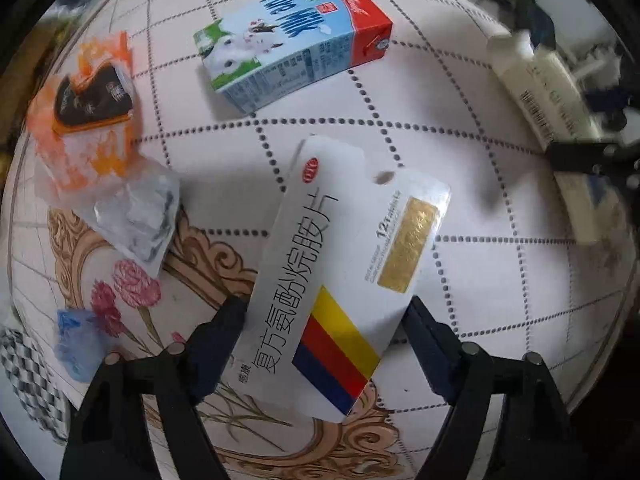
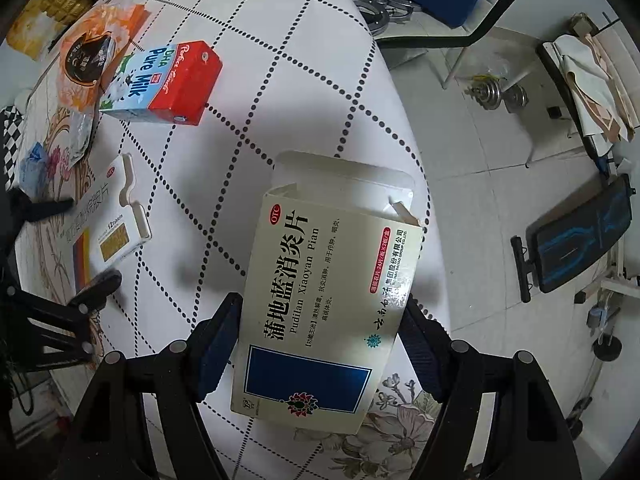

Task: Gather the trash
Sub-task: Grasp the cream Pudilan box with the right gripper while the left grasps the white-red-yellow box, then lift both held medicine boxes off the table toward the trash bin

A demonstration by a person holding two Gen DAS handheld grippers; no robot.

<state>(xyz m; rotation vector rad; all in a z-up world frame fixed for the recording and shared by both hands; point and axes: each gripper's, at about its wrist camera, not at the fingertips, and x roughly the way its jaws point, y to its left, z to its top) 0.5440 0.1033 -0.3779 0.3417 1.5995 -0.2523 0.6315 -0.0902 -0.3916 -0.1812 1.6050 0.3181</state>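
Two grippers point down at a round table under a white cloth crossed by dotted lines, and each has a flat medicine box between its fingers. In the left wrist view the left gripper is closed on a white box with a gold patch and yellow, red and blue stripes; the left pad presses on the box's edge and the right pad meets its other edge, with the box tilted across the gap. In the right wrist view the right gripper pinches a cream box with a blue panel and "Pudilan Xiaoyan Pian" printed on it, both pads against its long sides; its top flap stands open at the far end, near the table's edge. Beyond the white box a milk carton lies on its side in the middle of the cloth. To the left of the carton sits an orange wrapper with a dark packet on it, a clear crumpled wrapper just beside it, and a blue scrap nearer the rim. Past the table's right edge the right wrist view shows a tiled floor with a dumbbell on it.
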